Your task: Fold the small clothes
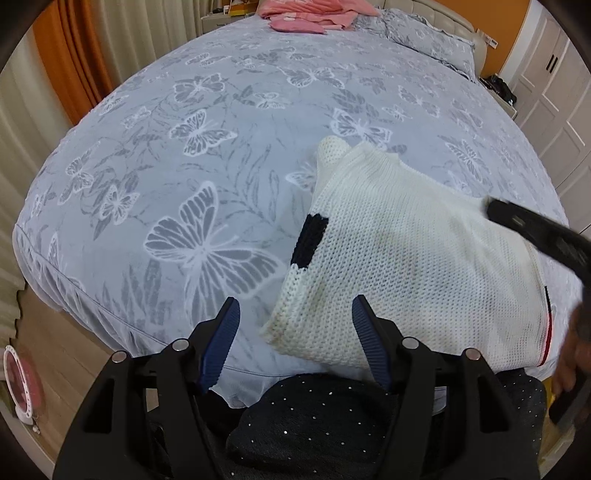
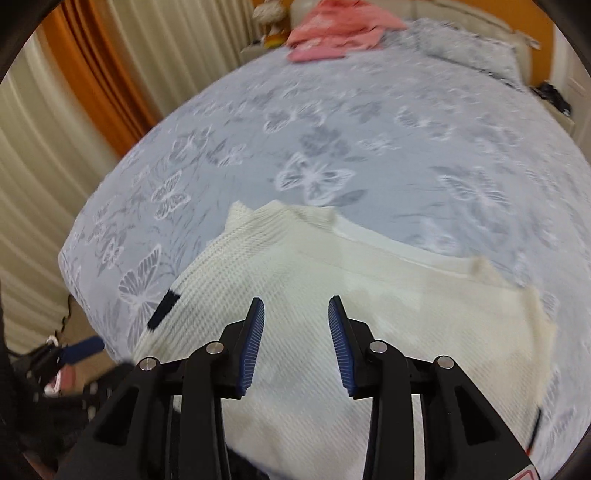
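A small white knit sweater (image 1: 413, 258) with a black patch lies flat on the butterfly-print bedspread (image 1: 221, 147) near the front edge. My left gripper (image 1: 295, 310) is open and empty, above the sweater's near left corner. My right gripper (image 2: 296, 308) is open and empty, held over the middle of the sweater (image 2: 351, 295). The right gripper's black body (image 1: 543, 236) also shows at the right edge of the left wrist view, over the sweater's right side.
Pink clothes (image 1: 314, 14) are piled at the far end of the bed beside a pillow (image 1: 424, 29). Curtains (image 1: 74, 55) hang on the left. A white wardrobe (image 1: 554, 92) stands on the right. A dark speckled garment (image 1: 314, 413) is just below my left gripper.
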The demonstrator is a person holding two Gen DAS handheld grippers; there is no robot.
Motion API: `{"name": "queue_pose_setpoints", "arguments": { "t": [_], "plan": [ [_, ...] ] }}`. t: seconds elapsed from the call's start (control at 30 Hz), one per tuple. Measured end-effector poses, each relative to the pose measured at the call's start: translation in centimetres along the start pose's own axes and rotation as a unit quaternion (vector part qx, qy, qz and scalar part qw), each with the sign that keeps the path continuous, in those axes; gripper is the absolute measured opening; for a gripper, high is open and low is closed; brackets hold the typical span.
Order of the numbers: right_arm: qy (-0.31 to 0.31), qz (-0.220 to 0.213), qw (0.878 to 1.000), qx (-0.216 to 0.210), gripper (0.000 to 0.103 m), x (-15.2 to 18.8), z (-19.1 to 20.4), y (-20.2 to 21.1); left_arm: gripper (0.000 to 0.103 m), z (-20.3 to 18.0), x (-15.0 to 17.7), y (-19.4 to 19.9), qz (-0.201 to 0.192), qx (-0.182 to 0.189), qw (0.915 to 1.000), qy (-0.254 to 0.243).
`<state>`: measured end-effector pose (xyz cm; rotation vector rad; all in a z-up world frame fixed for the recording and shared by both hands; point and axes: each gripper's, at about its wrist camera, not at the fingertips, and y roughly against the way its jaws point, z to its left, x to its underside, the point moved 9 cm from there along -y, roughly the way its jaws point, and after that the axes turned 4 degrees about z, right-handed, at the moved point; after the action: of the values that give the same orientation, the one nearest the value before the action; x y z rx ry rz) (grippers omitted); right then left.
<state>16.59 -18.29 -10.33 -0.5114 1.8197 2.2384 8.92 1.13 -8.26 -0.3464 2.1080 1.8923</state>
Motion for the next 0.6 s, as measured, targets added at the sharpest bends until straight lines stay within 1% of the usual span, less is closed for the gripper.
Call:
{"name": "queue_pose_setpoints", "arguments": {
  "t": [0.07,0.1,0.17,0.23,0.27,0.33,0.37,0.4,0.43,0.47,0.53,0.57,0.6],
  "plan": [
    [0.01,0.023,1.0,-0.006,0.01,-0.9,0.7,-2.5,0.063,0.4,0.2,-0.6,0.006,0.004,1.0,0.003],
    [0.016,0.038,0.999,-0.004,0.007,-1.5,0.9,-4.0,0.063,0.8,0.5,-1.2,0.014,0.009,0.9998,0.007],
    [0.016,0.048,0.999,0.006,0.005,-2.7,0.9,-6.0,0.063,1.5,1.0,-2.2,0.03,0.018,0.9992,0.018],
    [0.002,0.06,0.998,0.014,0.005,-4.1,0.6,-8.5,0.063,2.1,1.4,-2.9,0.041,0.036,0.9979,0.034],
    [-0.009,0.076,0.997,0.017,0.005,-4.6,0.4,-10.3,0.064,2.5,1.7,-3.4,0.048,0.052,0.9963,0.048],
    [-0.019,0.099,0.995,0.021,0.005,-4.9,0.3,-13.0,0.07,3.1,2.0,-4.1,0.059,0.078,0.9924,0.074],
    [-0.017,0.1,0.994,0.026,0.003,-5.0,0.4,-13.9,0.071,3.4,2.1,-4.4,0.065,0.089,0.9903,0.085],
    [-0.005,0.086,0.995,0.04,0.003,-5.7,0.7,-14.4,0.071,3.6,2.2,-4.6,0.067,0.093,0.9892,0.09],
    [0.006,0.083,0.995,0.052,0.003,-6.1,1.0,-14.7,0.071,3.7,2.2,-4.8,0.07,0.1,0.9881,0.094],
    [0.028,0.083,0.994,0.07,0.005,-6.5,1.6,-15.1,0.072,3.6,2.1,-5.0,0.07,0.102,0.988,0.092],
    [0.07,0.088,0.988,0.103,0.006,-7.0,2.3,-15.4,0.076,3.3,2.0,-5.3,0.068,0.101,0.9889,0.085],
    [0.086,0.09,0.986,0.114,0.006,-7.1,2.6,-15.3,0.076,3.0,2.0,-5.4,0.067,0.101,0.9892,0.082],
    [0.087,0.085,0.986,0.113,0.006,-7.3,2.8,-14.6,0.076,2.7,1.9,-5.6,0.069,0.101,0.9892,0.081]
  ]
}}
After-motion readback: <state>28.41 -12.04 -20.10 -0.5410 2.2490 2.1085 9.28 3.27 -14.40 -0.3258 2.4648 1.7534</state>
